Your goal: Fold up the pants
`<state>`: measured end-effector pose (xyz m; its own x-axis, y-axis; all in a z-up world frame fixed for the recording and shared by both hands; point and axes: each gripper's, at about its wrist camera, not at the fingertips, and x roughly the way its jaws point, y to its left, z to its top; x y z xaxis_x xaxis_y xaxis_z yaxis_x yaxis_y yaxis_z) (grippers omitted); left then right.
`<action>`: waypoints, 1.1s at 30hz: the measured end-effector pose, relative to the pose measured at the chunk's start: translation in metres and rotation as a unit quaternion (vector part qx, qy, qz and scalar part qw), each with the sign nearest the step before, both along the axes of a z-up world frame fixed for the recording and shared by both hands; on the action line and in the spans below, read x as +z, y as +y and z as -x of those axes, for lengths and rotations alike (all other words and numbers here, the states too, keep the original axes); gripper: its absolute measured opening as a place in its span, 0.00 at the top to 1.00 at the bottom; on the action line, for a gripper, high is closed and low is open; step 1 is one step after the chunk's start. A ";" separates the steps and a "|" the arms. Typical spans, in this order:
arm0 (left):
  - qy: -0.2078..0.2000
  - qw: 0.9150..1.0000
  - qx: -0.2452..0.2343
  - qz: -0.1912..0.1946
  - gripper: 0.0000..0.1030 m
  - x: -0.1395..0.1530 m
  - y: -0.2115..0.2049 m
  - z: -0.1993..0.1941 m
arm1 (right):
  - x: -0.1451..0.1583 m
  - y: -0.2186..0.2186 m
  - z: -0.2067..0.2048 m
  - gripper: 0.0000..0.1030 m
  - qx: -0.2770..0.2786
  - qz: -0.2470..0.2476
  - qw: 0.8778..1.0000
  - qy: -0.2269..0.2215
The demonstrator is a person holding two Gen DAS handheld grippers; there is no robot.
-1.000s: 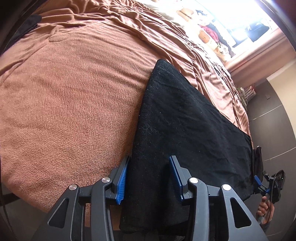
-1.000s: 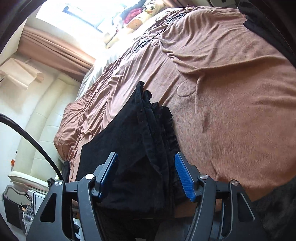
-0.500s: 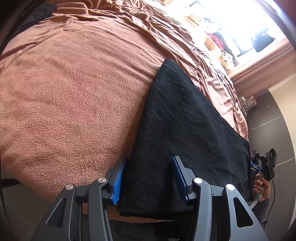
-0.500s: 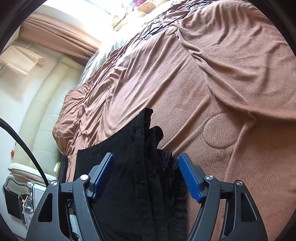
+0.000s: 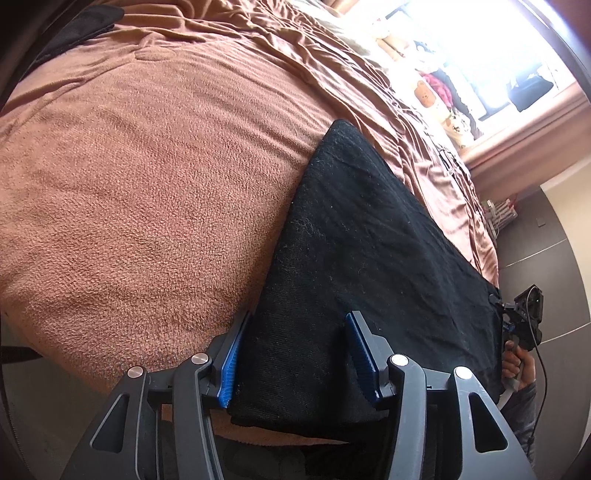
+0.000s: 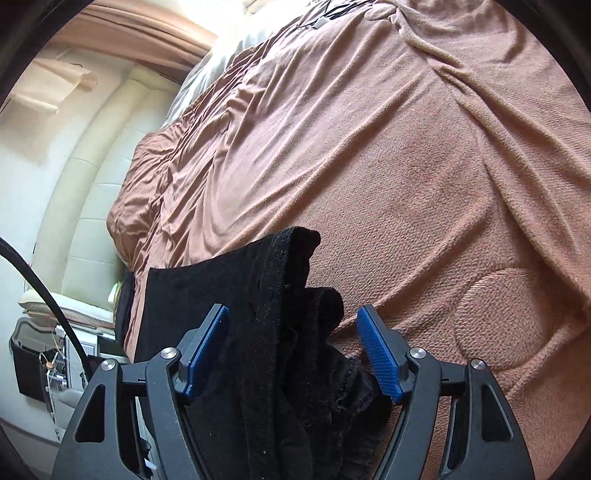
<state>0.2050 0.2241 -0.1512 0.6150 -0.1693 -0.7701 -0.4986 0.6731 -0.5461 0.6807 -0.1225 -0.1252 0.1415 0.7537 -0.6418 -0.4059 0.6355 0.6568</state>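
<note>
Black pants point(image 5: 369, 258) lie flat along the near edge of a bed with a brown blanket point(image 5: 147, 166). My left gripper point(image 5: 295, 354) is open, its blue pads on either side of the pants' near end, above the cloth. In the right wrist view the bunched, layered end of the pants point(image 6: 291, 314) lies between the open pads of my right gripper point(image 6: 291, 354). The right gripper and the hand that holds it also show in the left wrist view point(image 5: 524, 325), at the pants' far end.
The brown blanket point(image 6: 406, 166) is wrinkled towards the bright window point(image 5: 480, 55), where stuffed toys sit. A cream padded headboard point(image 6: 92, 221) and a bedside unit point(image 6: 44, 362) stand left in the right wrist view. A dark cloth point(image 5: 85, 29) lies at the far bed corner.
Both grippers have drawn closer to the bed and lower over the pants' ends. The pants' end now lies deeper between the right pads. Both stay open.
</note>
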 end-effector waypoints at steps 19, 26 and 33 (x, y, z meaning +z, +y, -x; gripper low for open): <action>-0.044 0.999 0.028 0.008 0.42 -0.006 -0.006 0.014 | 0.027 0.019 0.032 0.91 -0.029 0.111 0.985 -0.129; -0.069 0.997 0.034 -0.007 0.64 -0.006 -0.006 0.018 | 0.032 0.022 0.045 0.84 -0.046 0.137 0.981 -0.128; -0.093 0.995 0.019 -0.019 0.80 0.008 -0.009 0.021 | 0.059 0.003 0.074 0.74 -0.083 0.175 0.971 -0.138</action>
